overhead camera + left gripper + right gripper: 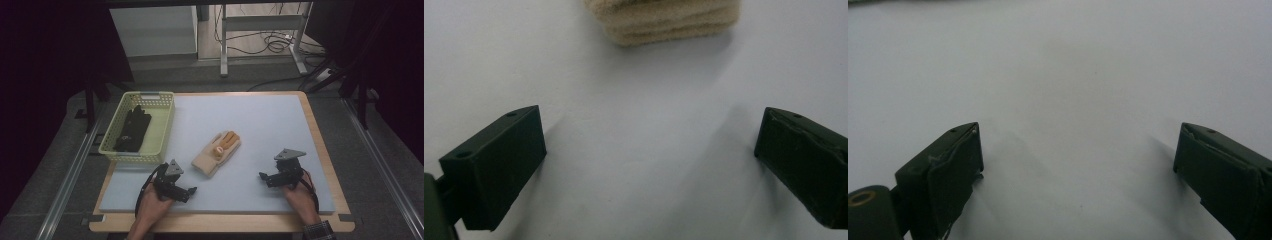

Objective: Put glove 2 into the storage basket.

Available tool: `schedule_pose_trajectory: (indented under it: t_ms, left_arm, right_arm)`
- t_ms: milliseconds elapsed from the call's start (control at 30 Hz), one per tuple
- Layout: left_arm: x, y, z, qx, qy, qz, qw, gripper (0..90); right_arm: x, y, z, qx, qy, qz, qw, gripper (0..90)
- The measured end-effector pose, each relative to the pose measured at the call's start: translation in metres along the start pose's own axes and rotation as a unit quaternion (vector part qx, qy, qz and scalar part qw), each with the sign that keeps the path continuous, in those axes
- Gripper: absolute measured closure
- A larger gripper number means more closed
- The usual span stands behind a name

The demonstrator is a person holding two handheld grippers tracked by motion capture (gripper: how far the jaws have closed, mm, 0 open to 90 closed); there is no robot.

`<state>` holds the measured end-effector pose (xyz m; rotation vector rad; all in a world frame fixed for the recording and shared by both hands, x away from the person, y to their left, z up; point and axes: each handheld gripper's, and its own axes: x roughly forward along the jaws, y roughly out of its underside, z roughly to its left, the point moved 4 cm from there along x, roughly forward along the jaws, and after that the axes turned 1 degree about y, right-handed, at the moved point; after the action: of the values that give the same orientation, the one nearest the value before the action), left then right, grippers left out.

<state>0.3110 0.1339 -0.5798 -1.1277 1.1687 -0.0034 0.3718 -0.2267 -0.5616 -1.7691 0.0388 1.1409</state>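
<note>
Beige, the glove (216, 153) is laid just right of the basket (162, 131), with bare mat (265, 125) beyond. The left gripper (191, 191), jaws spread and unloaded, is held before the glove's cuff; its ribbing is seen in the left gripper view. The right gripper (263, 176), likewise released, is held farther right.

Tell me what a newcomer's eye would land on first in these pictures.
Likely the cream and orange glove, lying alone in the middle of the pale blue mat. Next, the yellow-green basket at the mat's far left corner, with a black glove inside. Near the front edge, the left gripper and right gripper rest low on either side of the cream glove, fingers apart and holding nothing.
</note>
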Motion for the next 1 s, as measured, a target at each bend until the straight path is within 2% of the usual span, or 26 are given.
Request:
schedule_pose_trajectory:
  t_ms: [167, 300, 500, 667, 800, 933, 1000]
  left_arm:
    - [0.0, -0.001, -0.001, -0.001, -0.002, 0.001, 1.0, 0.5]
    - [0.0, -0.007, -0.002, -0.004, -0.004, 0.002, 1.0, 1.7]
    - [0.0, -0.028, -0.004, 0.003, -0.009, 0.002, 1.0, 1.6]
    - [0.003, -0.048, 0.0, 0.004, -0.006, 0.008, 0.9999, 1.3]
    - [0.007, -0.063, 0.003, -0.003, 0.001, 0.008, 1.0, 1.2]
    - [0.014, -0.082, 0.005, 0.004, -0.003, 0.01, 0.9999, 1.2]
    - [0.016, -0.085, 0.006, 0.006, -0.004, 0.011, 0.9999, 1.2]
  right_arm:
    - [0.0, 0.0, 0.0, 0.0, 0.0, 0.0, 1.0, 5.4]
    - [0.0, 0.0, 0.0, 0.0, 0.0, 0.0, 1.0, 5.5]
    - [0.0, 0.0, 0.0, -0.001, 0.0, -0.001, 1.0, 5.5]
    - [0.0, 0.0, 0.0, 0.0, 0.0, 0.0, 1.0, 5.5]
    - [0.0, 0.0, 0.0, 0.0, 0.0, 0.0, 1.0, 5.5]
    - [0.0, 0.0, 0.0, -0.001, 0.0, -0.001, 1.0, 5.5]
    - [0.0, 0.0, 0.0, -0.001, 0.001, -0.001, 1.0, 5.5]
